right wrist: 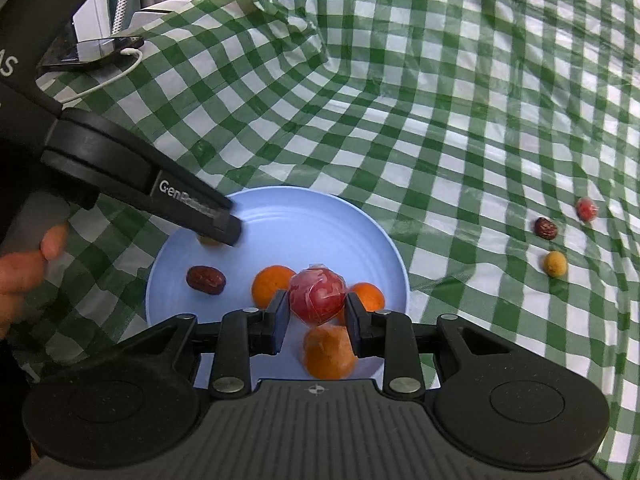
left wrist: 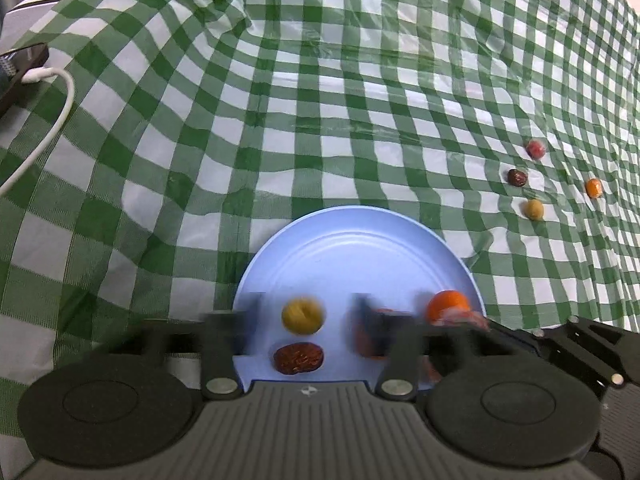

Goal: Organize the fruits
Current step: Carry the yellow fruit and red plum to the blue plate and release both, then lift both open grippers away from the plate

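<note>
We have the right claw (right wrist: pixel 317 312) over the near rim of the blue plate (right wrist: pixel 360 220), its two pads pressed against either side of a red fruit in clear wrap (right wrist: pixel 318 294), so it is holding that fruit just above the plate. Right under the held fruit lies an orange fruit (right wrist: pixel 329 354), blurred, between the claw's fingers and closest to us. Two more orange fruits sit on the plate behind, one to the left of the red fruit (right wrist: pixel 270 284) and one to its right (right wrist: pixel 369 295), both partly hidden by it.

Our left claw (left wrist: pixel 308 320) hangs over the same plate with its jaws spread wide and nothing between the pads; both fingers are smeared with blur. A yellow fruit (left wrist: pixel 303 315) lies on the plate in the gap between those open fingers, and a dark red date (left wrist: pixel 298 358) lies just nearer to us, also on the plate. From the right wrist view we see that left claw reaching in from the plate's left side, a hand (right wrist: pixel 24 268) on its grip.

Out on the green checked cloth (right wrist: pixel 440 100) covering the bench, well apart from the plate toward the right edge, three small fruits lie close together: a dark one (right wrist: pixel 546 227), a yellow one (right wrist: pixel 555 264) and a red wrapped one (right wrist: pixel 587 209). The left wrist view adds a small orange one (left wrist: pixel 593 188) beyond them. A phone (right wrist: pixel 92 52) with a white cable (right wrist: pixel 104 80) lies at the far left corner.
</note>
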### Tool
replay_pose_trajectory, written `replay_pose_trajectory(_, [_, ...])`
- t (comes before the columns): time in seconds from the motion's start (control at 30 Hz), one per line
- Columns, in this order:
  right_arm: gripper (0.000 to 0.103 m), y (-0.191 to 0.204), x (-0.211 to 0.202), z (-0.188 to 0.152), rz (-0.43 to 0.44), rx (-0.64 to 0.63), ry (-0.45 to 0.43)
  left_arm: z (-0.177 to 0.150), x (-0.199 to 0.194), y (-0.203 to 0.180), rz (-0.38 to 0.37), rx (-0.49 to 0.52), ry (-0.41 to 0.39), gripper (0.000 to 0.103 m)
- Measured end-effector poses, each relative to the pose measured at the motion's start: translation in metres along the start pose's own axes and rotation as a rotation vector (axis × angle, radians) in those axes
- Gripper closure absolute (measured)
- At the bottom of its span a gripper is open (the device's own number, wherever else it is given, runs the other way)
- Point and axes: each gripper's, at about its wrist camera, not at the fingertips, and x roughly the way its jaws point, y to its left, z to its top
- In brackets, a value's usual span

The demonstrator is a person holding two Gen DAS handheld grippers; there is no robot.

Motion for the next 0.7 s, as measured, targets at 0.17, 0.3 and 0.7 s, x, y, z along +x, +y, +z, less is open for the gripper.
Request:
replay_pose_trajectory(0.17, [0.016, 0.0, -0.011, 0.005, -0.02, 0.008, -0.023, -0.004, -0.015, -0.002, 0.011, 0.033, -0.042, 0.0])
replay_pose_trajectory(0.3, [0.006, 0.001, -0.026, -0.004, -0.025, 0.016, 0.006, -0.022, -0.031, 0.004, 0.046, 0.037, -0.035, 0.0])
replay_pose_trajectory(0.7, [0.001, 0.017, -0.09, -0.035, -0.031, 0.049, -0.006, -0.091, -0.1, 0.016, 0.139, -0.061, -0.059, 0.0])
